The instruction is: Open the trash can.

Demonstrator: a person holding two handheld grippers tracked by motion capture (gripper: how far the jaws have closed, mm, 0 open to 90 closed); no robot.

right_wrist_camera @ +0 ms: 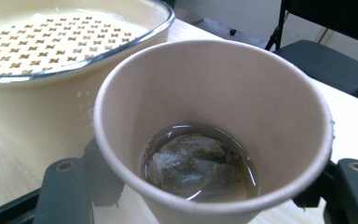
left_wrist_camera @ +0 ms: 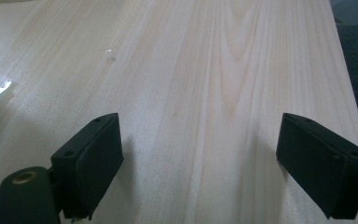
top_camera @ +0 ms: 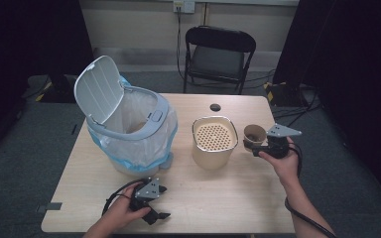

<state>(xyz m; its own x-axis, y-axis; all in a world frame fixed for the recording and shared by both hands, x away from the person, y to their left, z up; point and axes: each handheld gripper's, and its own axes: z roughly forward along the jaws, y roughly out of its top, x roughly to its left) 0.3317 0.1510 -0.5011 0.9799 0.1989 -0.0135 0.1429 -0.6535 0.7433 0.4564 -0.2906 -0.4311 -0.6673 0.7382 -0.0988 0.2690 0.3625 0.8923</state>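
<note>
The right tongs (top_camera: pixel 256 147) are gripping a paper cup (right_wrist_camera: pixel 212 135) holding a teabag (right_wrist_camera: pixel 191 163) in liquid; the left tongs (left_wrist_camera: pixel 200 163) are gaping empty over the worktop (left_wrist_camera: pixel 205 70).

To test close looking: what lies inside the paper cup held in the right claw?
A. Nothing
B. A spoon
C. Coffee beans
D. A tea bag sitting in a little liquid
D: the right gripper view looks into the paper cup, where a tea bag sits in shallow brownish liquid.

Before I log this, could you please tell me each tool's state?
Left tool: open, holding nothing.
Right tool: closed on the paper cup.
</note>
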